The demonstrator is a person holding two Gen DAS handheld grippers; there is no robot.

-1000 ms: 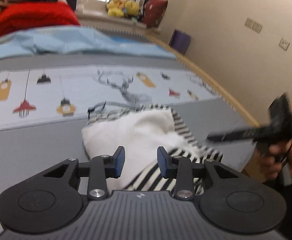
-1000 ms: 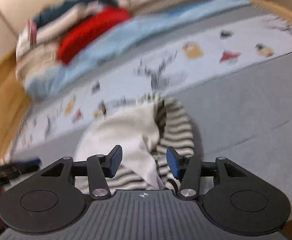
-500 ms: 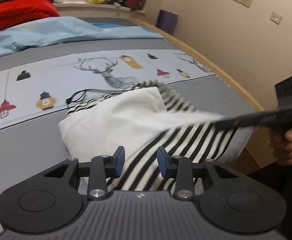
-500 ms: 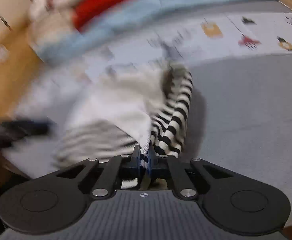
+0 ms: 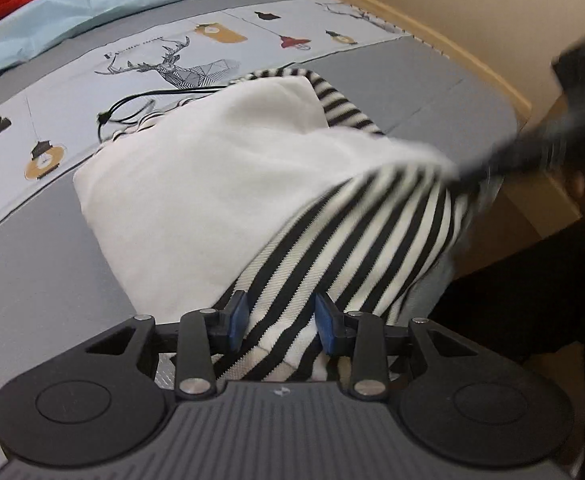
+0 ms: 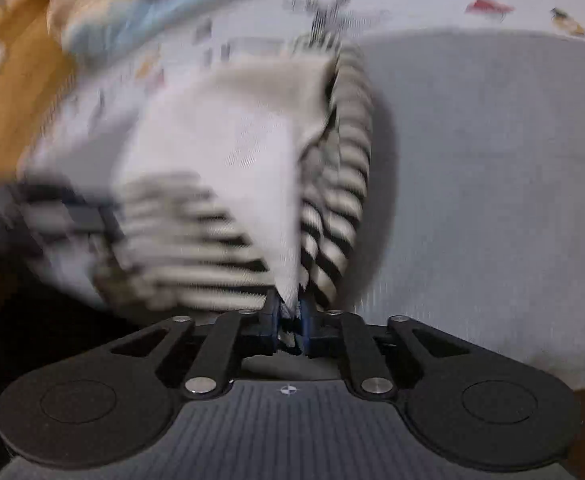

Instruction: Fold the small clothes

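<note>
Left wrist view: we see the striped garment [image 5: 356, 236], its white side [image 5: 196, 184] turned up, lying near the bed's [image 5: 24, 280] corner. Our left hand-held gripper [image 5: 280, 318] is open, its jaws straddling the near hem but not pinching yet, likely so this edge can be taken next. Our right hand-held gripper [image 6: 290, 320] is closed on another corner of the garment, lifting it taut, probably to spread it. The wooden bed edge [image 5: 480, 60] is close on the right; open grey bedding lies to the left. A black cord [image 5: 132, 100] lies just beyond the garment.
</note>
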